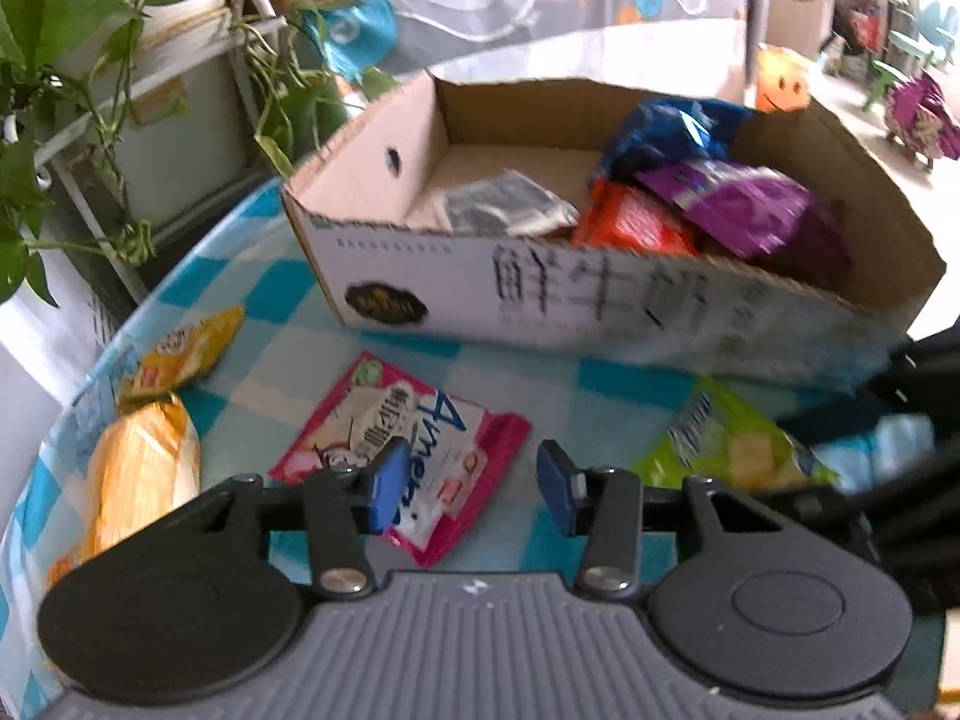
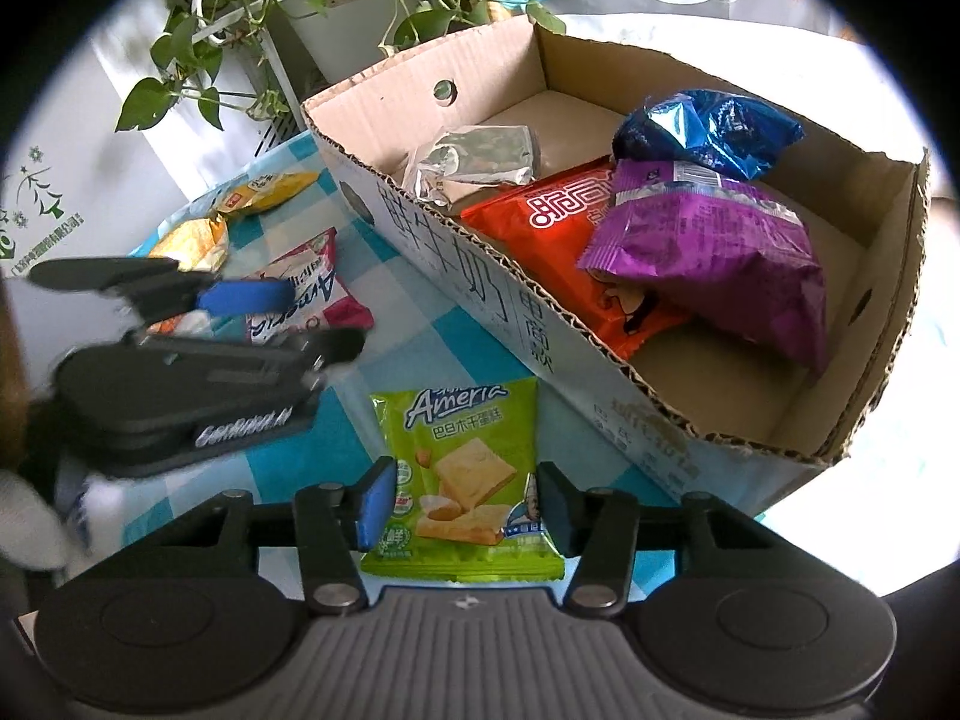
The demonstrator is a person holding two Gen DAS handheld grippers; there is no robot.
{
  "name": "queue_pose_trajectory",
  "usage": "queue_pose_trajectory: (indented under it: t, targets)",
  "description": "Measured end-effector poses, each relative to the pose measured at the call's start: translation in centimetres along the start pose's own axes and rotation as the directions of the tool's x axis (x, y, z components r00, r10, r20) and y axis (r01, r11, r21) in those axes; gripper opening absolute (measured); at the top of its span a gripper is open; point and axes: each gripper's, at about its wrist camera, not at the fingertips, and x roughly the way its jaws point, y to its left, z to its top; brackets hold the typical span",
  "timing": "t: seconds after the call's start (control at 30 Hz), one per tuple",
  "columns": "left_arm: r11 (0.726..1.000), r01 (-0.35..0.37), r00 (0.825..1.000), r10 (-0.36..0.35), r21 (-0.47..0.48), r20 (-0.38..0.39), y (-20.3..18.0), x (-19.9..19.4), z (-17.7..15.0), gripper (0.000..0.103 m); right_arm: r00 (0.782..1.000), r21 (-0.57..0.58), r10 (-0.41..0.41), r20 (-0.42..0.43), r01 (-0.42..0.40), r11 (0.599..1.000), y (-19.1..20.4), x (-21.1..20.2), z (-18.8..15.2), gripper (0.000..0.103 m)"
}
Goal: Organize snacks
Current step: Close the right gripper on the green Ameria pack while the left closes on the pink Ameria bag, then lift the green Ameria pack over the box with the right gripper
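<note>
Snacks, loose lot: green Ameria pack lay flat on checked tabletop, just beside near wall of cardboard box. Right gripper had fingers spread, one either side of the pack, not pinching yet. Pink Ameria pack lay under left gripper, fingers likewise spread, holding nothing.

Risks, my judgement:
- Flat foil pack could slip or skid if I closed too high; thin edge gives little bite.
- Both grippers sat near each other; the lift paths to the box might cross and clash.
- Box wall stood right ahead; low carry could snag its torn rim.

Others noted: purple bag, orange bag, blue bag, silver sachet already in box, crowding right end; left end freer. Two yellow packs at tabletop's far left edge. Pothos plant beyond, no obstruction.
</note>
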Motion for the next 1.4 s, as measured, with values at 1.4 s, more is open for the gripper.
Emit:
queue_pose_trajectory:
  t: [1.4]
  targets:
    - [0.684,-0.330,0.936,0.328,-0.651,-0.131,-1.0,-5.1,-7.0,0.055,0.997,0.031,0.082,-0.005,-0.081,0.996,-0.5,-0.3,0.4,0.056]
